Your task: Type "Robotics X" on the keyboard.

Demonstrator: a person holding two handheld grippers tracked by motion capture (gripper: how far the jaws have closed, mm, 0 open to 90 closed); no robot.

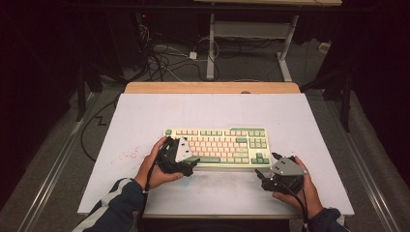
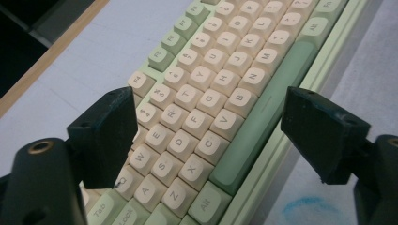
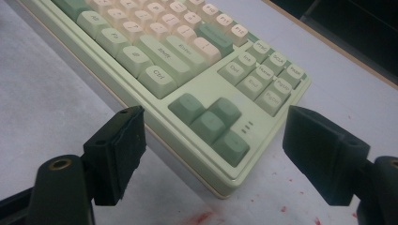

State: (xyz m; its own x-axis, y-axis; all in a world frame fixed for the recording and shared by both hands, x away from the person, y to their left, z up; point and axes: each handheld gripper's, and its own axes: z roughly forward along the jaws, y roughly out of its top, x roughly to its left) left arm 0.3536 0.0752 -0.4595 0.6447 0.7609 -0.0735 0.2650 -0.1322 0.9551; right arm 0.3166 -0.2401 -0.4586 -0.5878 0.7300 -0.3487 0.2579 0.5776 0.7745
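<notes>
A pale green keyboard (image 1: 217, 145) with cream and green keys lies flat in the middle of the white table. My left gripper (image 1: 193, 166) hovers over its left end. In the left gripper view the keyboard (image 2: 220, 70) lies under the left gripper (image 2: 206, 108), whose jaws stand wide apart above the letter keys and space bar, with nothing between them. My right gripper (image 1: 267, 166) sits just off the keyboard's near right corner. In the right gripper view the right gripper (image 3: 216, 122) is open, its jaws framing the arrow keys of the keyboard (image 3: 197, 89) without touching them.
The white table top (image 1: 145, 116) has a wooden strip (image 1: 212, 87) along its far edge. Red specks (image 1: 128, 155) mark the sheet left of the keyboard, and a blue smudge (image 2: 305, 206) lies near its front. Cables (image 1: 159, 60) and another table's legs (image 1: 211, 48) stand on the floor beyond.
</notes>
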